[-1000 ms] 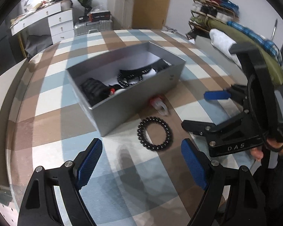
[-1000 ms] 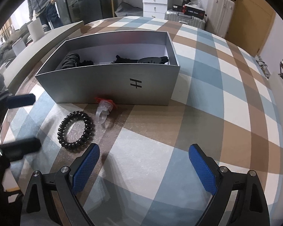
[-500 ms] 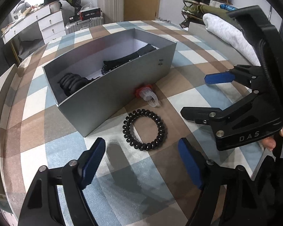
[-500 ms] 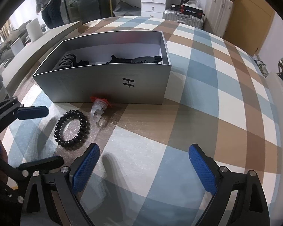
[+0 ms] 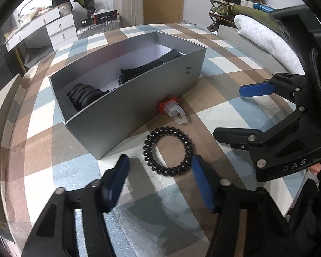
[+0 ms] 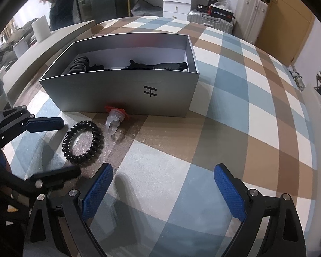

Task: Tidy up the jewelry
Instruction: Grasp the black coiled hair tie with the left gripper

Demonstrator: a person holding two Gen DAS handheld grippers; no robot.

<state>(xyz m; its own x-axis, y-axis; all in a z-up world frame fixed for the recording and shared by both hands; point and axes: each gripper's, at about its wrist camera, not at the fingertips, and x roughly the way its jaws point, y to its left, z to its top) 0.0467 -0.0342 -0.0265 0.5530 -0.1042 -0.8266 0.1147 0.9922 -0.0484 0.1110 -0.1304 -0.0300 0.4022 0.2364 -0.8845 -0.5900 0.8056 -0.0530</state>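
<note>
Left wrist view: left gripper (image 5: 159, 178) jaws closing, bracelet (image 5: 168, 151) straddled but not yet pinched, lying just beside box (image 5: 139, 105). Bead ring could be squeezed out sideways. Right gripper (image 6: 163, 189) is spread, empty.

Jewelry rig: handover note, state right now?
Left gripper: jaws closing around the black bead bracelet, pads not yet on it.
Right gripper: open, empty, over bare tablecloth.
Bracelet and the clear ring with red top lie on the cloth in front of the grey box.
Done: several dark pieces already in the box.
Left: grip the bracelet, box it, then likely the ring.
</note>
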